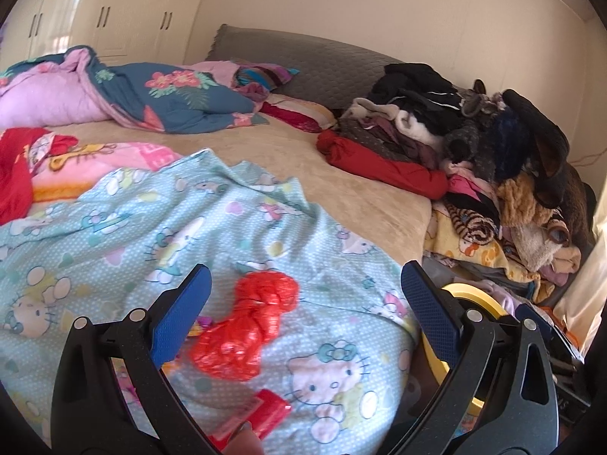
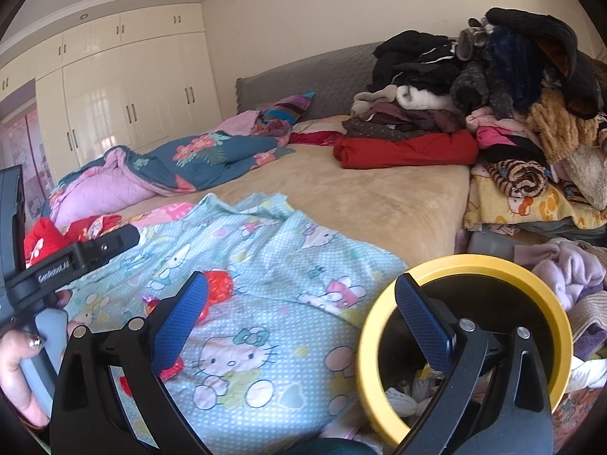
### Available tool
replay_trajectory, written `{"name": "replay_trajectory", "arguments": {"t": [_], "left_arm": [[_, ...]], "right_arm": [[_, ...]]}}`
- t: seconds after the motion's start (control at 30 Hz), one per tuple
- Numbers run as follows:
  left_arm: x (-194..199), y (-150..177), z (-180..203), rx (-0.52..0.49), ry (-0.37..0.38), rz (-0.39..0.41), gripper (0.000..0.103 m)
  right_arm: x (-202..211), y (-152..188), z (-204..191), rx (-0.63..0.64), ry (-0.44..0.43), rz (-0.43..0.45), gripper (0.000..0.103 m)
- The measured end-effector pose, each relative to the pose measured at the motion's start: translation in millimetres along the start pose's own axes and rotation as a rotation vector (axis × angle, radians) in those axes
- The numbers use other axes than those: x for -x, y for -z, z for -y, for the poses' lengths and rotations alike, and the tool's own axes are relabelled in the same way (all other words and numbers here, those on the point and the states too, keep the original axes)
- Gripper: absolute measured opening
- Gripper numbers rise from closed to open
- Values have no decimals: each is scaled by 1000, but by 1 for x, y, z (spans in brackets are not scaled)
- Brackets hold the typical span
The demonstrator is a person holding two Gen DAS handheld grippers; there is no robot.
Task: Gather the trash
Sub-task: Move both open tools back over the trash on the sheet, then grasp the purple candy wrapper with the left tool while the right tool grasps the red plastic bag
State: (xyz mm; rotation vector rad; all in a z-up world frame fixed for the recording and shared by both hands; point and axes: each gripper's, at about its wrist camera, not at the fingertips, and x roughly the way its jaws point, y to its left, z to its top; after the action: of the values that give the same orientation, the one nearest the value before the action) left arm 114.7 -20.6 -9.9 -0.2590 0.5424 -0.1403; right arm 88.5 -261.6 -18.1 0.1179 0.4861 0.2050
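A knotted red plastic bag [image 1: 246, 326] lies on the pale blue cartoon-cat blanket [image 1: 151, 235]. My left gripper [image 1: 306, 269] is open, and the bag lies between and just ahead of its blue pads, untouched. A small red wrapper [image 1: 265, 413] lies nearer, at the bottom edge. My right gripper [image 2: 300, 277] is open too, and its right finger stands in front of the mouth of the yellow-rimmed trash bin [image 2: 455, 261], which holds crumpled white scraps [image 2: 402, 398]. In the right wrist view the red bag [image 2: 220, 284] is half hidden behind the left finger.
A hand [image 2: 19, 371] holds the left gripper's handle at the far left. The bed [image 2: 379, 197] carries a floral quilt [image 2: 212, 159], and a tall heap of clothes [image 2: 512, 94] is piled on its right. White wardrobes [image 2: 125, 87] line the far wall. The bin [image 1: 478, 303] stands by the bed's right corner.
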Motion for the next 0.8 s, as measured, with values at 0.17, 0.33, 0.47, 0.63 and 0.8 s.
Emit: {"name": "replay_trajectory", "arguments": {"t": [0.17,0.33,0.47,0.63,0.8], "left_arm": [[3,-2,-25,28,-26,-1,92],[8,-4,-53,65,-61,-3,92],[14,-4,-71,81,-87,-6,92],[17,0,-89,86,-110,-17,92],[18,9,-104,74,-132,-46,92]], "right_arm": [[-11,5,-15,15,-31,-32,96],[-21,10,-31,31,-61,-57,96],[-27,13,-44,58,-73,-72,96],[-37,17,-56,79,-90,-96,96],[-46,17,-65,98,-106,-116,96]]}}
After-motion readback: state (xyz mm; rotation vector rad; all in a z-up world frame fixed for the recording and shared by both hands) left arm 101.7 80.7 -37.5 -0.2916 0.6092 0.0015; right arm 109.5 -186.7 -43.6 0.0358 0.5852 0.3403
